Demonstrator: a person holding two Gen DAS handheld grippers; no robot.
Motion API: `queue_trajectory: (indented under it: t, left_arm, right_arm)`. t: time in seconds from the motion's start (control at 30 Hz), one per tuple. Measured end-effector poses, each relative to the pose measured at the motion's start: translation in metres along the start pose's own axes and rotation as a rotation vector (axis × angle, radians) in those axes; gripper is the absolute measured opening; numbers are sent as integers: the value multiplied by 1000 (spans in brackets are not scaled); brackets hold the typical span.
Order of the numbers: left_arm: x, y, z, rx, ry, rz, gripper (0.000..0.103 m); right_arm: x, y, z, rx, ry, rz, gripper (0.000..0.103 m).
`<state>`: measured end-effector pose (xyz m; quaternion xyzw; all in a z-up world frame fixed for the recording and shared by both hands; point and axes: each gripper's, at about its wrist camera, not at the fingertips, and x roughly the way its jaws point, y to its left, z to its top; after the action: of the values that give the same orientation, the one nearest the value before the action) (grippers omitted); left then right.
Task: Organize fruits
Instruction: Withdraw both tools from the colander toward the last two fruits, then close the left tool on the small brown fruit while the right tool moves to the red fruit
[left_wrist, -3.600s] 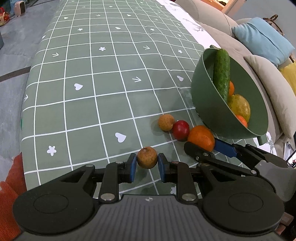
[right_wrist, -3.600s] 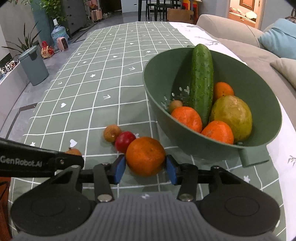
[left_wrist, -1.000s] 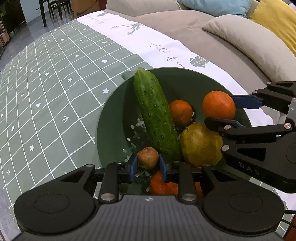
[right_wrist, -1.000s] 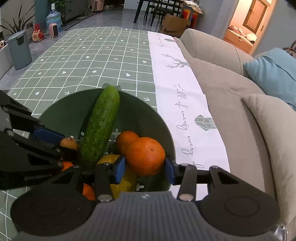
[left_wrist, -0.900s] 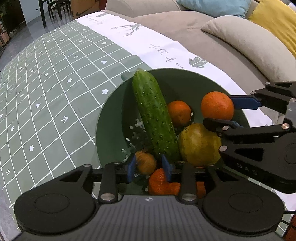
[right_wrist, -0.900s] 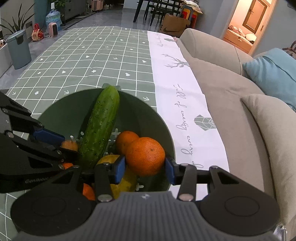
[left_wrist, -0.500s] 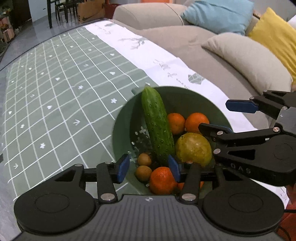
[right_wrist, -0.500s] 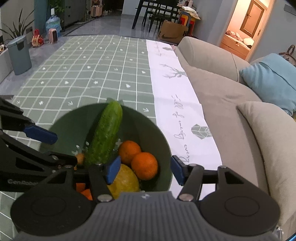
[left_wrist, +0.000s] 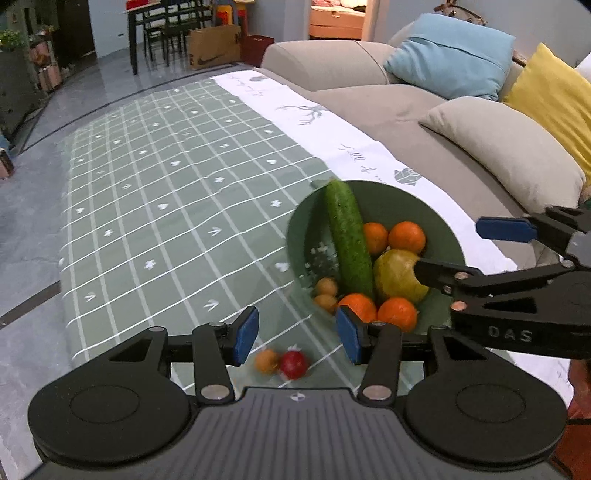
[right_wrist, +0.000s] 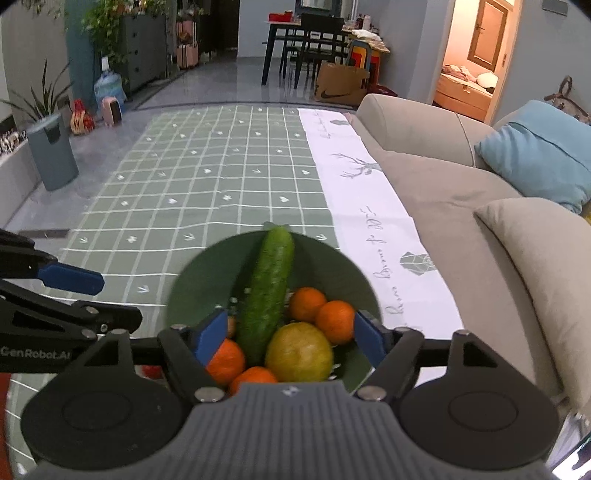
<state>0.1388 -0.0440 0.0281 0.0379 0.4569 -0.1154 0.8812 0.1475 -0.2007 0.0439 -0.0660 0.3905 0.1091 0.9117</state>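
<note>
Right wrist view: cucumber (right_wrist: 267, 291) lies lengthwise, tip on bowl (right_wrist: 332, 273) far rim; both grippers spread, empty

Right tool (left_wrist: 517, 334) reads "DAS"; left tool (right_wrist: 35, 353) "GenRobot.AI".

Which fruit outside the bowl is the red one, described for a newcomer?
Start at the round green plastic bowl on the green checked tablecloth. On the cloth just short of its near rim lie two small fruits side by side; take the glossy round red fruit, not the small round tan-orange fruit.
</note>
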Motion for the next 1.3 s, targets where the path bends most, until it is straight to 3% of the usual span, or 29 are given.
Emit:
queue_trajectory:
  t: [0.47, 0.8, 1.13, 1.3]
  left_arm:
    - [-8, 18, -64, -62, -2, -10, 57]
    - [17, 22, -99, -129, 29, -19, 57]
    - [38, 25, -97, -166, 48, -33, 48]
    - [50, 24, -93, -164, 61, -36, 47]
  right_arm:
    - [-32, 33, -73, 158, -26, 18, 73]
    - [-3, 42, -121, 190, 47, -11, 72]
    - [19, 46, -116, 163, 46, 0, 40]
    - [33, 46, -110, 169, 51, 8, 38]
